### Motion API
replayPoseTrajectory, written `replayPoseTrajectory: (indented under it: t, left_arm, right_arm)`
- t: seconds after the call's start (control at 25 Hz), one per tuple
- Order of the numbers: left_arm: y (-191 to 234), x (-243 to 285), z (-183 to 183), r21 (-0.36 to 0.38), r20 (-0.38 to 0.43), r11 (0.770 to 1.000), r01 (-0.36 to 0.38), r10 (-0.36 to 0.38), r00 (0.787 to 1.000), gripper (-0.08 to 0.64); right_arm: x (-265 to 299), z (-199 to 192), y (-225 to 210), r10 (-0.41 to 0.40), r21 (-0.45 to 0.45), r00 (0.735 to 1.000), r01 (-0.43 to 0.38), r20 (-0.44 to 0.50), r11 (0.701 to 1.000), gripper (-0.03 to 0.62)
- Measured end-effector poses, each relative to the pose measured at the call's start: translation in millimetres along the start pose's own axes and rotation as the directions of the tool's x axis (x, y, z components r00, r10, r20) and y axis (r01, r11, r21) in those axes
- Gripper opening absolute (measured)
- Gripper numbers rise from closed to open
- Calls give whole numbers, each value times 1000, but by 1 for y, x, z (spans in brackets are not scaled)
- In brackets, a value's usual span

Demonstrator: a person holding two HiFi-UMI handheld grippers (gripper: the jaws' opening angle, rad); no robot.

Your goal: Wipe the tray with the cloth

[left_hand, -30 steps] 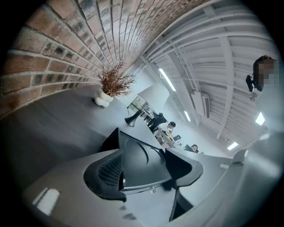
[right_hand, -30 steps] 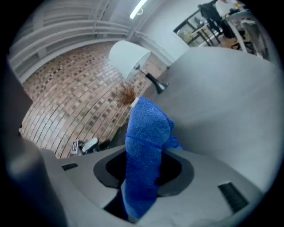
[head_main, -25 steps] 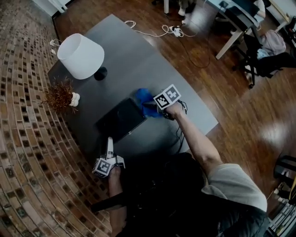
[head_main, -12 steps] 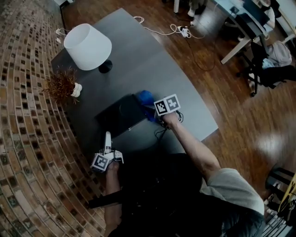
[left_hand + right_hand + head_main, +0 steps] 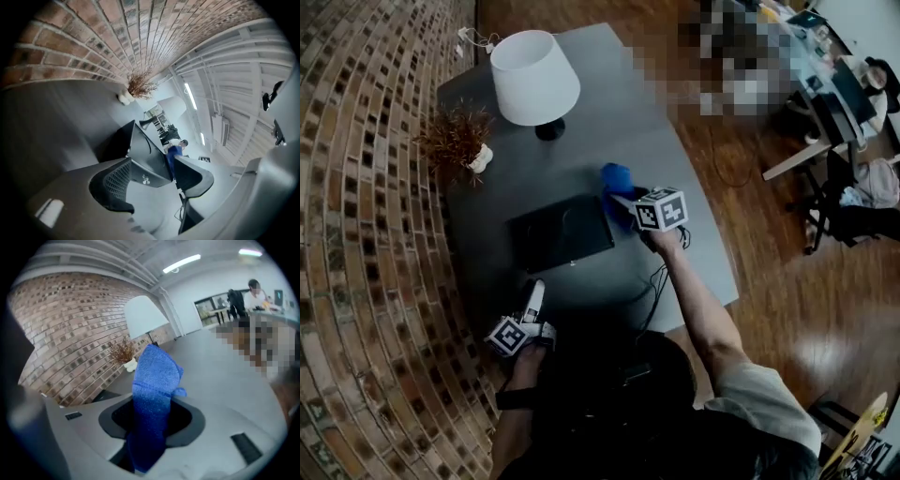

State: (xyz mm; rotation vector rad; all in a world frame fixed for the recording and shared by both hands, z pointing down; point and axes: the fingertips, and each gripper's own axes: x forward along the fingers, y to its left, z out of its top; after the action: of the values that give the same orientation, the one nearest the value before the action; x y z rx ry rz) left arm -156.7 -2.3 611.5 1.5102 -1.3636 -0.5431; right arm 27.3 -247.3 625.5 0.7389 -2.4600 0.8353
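Right gripper (image 5: 628,202): I hold the blue cloth (image 5: 615,178) clamped, just right of the tray (image 5: 553,239); the nearer hand. Left gripper (image 5: 532,295): jaws apart, empty.

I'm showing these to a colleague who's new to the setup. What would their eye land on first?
Most likely the bright blue terry cloth, clamped in the right tool and standing out against the grey table. Next, the flat black rectangular tray at mid-table just left of the cloth, and the white-shaded lamp at the table's far end.
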Motion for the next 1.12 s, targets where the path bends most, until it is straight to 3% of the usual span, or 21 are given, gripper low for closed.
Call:
replayPoseTrajectory:
  t: [0.08, 0.12, 0.16, 0.24, 0.32, 0.4, 0.52, 0.64, 0.76, 0.88, 1.0, 1.12]
  left_arm:
    - [4, 8, -13, -64, -27, 998, 0, -1, 1000, 268]
    - [8, 13, -14, -90, -25, 996, -3, 1, 1000, 268]
    - [14, 17, -12, -94, -15, 996, 0, -1, 1000, 268]
    - [23, 25, -3, -76, 12, 997, 1, 0, 1000, 270]
    - [25, 27, 3, -84, 26, 996, -14, 17, 1000, 268]
    - [27, 27, 13, -75, 37, 997, -21, 24, 999, 270]
    - [34, 33, 41, -55, 59, 998, -22, 25, 998, 278]
    - [45, 53, 66, -48, 30, 999, -25, 27, 999, 285]
    - [39, 91, 84, 90, -58, 996, 11, -5, 998, 291]
    - [26, 127, 84, 184, -160, 981, 55, -25, 987, 291]
    - [13, 144, 75, 268, -235, 960, 79, -15, 972, 291]
    - [-2, 121, 79, 311, -220, 946, 95, -25, 975, 291]
  right_arm:
    - [41, 34, 8, -4, -144, 999, -1, -34, 990, 157]
    - [60, 40, 17, 2, -215, 995, -22, -95, 976, 156]
    - [77, 38, 26, 7, -278, 983, -58, -181, 959, 156]
    - [102, 11, 33, 15, -337, 931, -147, -364, 930, 156]
    - [105, -9, 37, 78, -261, 892, -213, -445, 942, 149]
    - [94, -19, 42, 171, -131, 873, -256, -456, 958, 149]
    - [63, -42, 55, 284, 34, 860, -299, -423, 954, 149]
    - [28, -76, 74, 355, 181, 879, -311, -318, 933, 149]
    - [5, -111, 101, 387, 291, 897, -320, -212, 902, 148]
    - [-3, -144, 136, 402, 347, 899, -327, -171, 879, 149]
    - [-6, -162, 150, 385, 325, 906, -315, -179, 892, 149]
    - [-5, -134, 117, 294, 320, 950, -247, -105, 915, 149]
